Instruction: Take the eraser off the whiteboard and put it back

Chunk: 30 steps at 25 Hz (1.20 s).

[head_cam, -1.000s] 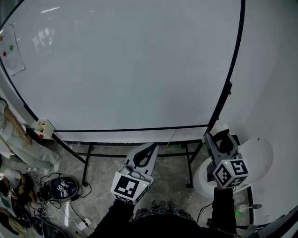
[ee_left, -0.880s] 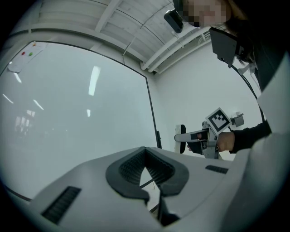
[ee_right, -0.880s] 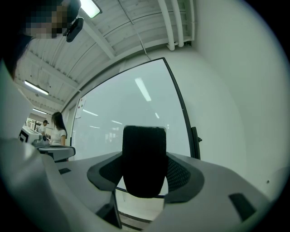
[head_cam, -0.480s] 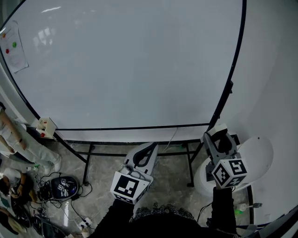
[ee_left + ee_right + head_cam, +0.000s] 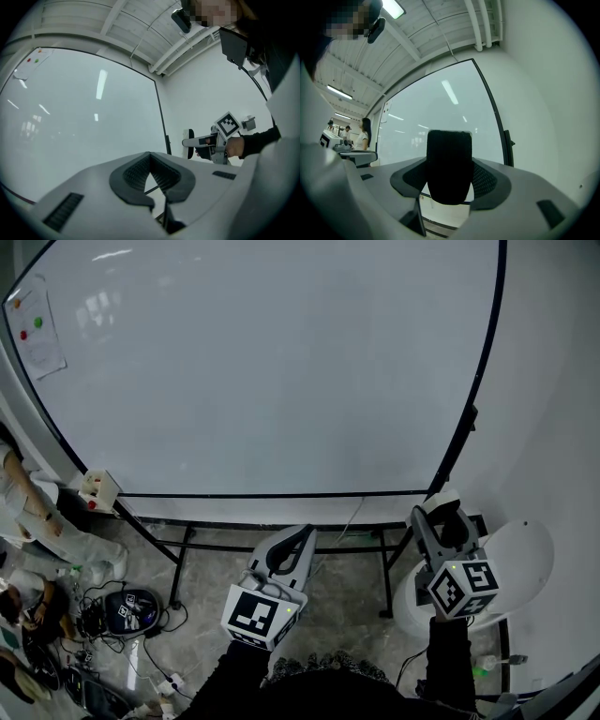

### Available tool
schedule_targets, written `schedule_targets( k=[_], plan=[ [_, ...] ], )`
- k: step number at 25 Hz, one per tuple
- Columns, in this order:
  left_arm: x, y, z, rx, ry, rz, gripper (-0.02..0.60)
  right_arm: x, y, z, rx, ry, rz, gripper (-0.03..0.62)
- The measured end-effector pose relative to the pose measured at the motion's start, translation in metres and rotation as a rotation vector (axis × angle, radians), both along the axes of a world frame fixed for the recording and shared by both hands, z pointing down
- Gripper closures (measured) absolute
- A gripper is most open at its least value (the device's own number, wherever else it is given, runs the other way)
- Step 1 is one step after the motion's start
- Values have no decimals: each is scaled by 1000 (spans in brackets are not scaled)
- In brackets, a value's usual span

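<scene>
The whiteboard (image 5: 262, 371) fills the upper head view, its face blank. Low on the right, my right gripper (image 5: 441, 518) is shut on the eraser (image 5: 450, 527), held just off the board's lower right corner. The right gripper view has the eraser's black felt (image 5: 449, 164) clamped upright between the jaws of the right gripper (image 5: 450, 161). From the left gripper view, the eraser (image 5: 189, 143) shows at the tip of the right gripper (image 5: 192, 142). My left gripper (image 5: 305, 536) hangs below the board's bottom edge, shut and empty, its tips together (image 5: 150, 154).
A paper with red and green magnets (image 5: 37, 329) sticks at the board's top left. A small white box (image 5: 97, 488) sits at the lower left corner. The black stand frame (image 5: 281, 545) runs underneath. A person (image 5: 23, 507) and floor cables (image 5: 122, 610) are left; a white round table (image 5: 514, 563) right.
Both grippers have kept still, the right one still holding the eraser. The head view has shifted a little, so the board sits slightly further right.
</scene>
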<state>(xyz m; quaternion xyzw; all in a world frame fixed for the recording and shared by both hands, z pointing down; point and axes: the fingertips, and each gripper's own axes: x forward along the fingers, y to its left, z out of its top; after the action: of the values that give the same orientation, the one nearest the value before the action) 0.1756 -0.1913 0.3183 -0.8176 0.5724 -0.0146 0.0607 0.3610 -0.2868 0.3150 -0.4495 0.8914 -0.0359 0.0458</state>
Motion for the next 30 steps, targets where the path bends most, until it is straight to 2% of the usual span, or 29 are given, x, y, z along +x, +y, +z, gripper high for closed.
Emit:
schedule_targets(
  k=[3,7,14,17,30],
  plan=[
    [-2,-1,2,-5,24,-19,580,0,-2,2,-2,0,-8,327],
    [-3,-3,4,-9,11,-31,580,-1,-6,5,-9,1,-22,327],
    [-7,-8,5,-13,34,-77,580,-6,-17,6,-11,2,-56,326],
    [-11,-9,5,-15,16,-97,580,-10,-23,7,-13,-1,-70,326],
    [-32,-1,18,-57,28,-239,580,-41,-43,25,-49,-9,-183,326]
  ],
)
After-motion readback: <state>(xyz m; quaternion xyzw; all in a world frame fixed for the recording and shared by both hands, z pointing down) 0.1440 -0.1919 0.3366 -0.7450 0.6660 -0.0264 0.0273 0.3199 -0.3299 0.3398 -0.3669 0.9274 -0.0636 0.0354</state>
